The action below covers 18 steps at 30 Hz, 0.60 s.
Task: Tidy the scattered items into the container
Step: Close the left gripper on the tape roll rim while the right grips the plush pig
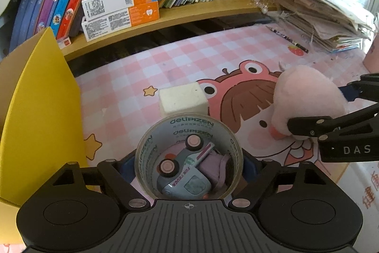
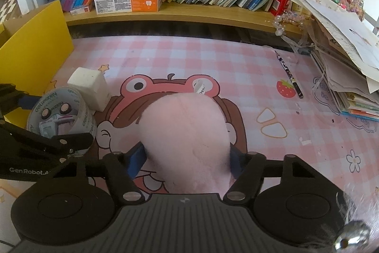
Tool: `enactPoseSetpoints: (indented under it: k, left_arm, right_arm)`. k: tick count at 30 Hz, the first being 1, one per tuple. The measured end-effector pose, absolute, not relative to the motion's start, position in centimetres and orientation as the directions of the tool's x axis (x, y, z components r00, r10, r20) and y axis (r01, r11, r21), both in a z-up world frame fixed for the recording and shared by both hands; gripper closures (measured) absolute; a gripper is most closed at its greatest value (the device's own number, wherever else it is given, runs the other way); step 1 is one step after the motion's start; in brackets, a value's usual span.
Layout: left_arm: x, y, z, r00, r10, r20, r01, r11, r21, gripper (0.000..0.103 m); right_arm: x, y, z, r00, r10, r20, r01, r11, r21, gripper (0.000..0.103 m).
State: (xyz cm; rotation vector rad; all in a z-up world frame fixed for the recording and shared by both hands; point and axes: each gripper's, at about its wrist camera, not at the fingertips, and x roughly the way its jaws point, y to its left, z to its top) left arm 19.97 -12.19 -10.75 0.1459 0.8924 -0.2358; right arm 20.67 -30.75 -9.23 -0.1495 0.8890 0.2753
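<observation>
Judging from how things lie, the tidying is barely under way: nothing shows inside the yellow container (image 2: pixel 35 39) at the far left, though its inside is mostly hidden. The left gripper (image 1: pixel 188 165) has its jaws closed on the tape roll (image 1: pixel 188 134), which stands on edge with its open core facing the camera; through that core a toy truck (image 1: pixel 182 172) shows, lying on its side with its wheels toward the far side and its long axis slanting near-left to far-right. The right gripper (image 2: pixel 187 158) clamps the pink plush toy (image 2: pixel 184 132) between both blue pads, its long axis running from the gripper toward the far shelf. A white cube (image 2: pixel 90 87) sits just beyond the tape, and a pencil (image 2: pixel 289 74) lies far right, pointing near-right to far-left; both look left to collect.
</observation>
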Motion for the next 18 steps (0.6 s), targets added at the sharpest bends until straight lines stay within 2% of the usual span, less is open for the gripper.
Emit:
enactPoseSetpoints:
  k: [18]
  left_arm:
    - [16.6,-12.5,-5.8,0.691,-0.206,-0.692,0.307,0.951,0.023,0.018]
  right_arm:
    - [17.3,-31.4,-6.9,0.623,0.201,-0.756,-0.290,0.957,0.015,0.040]
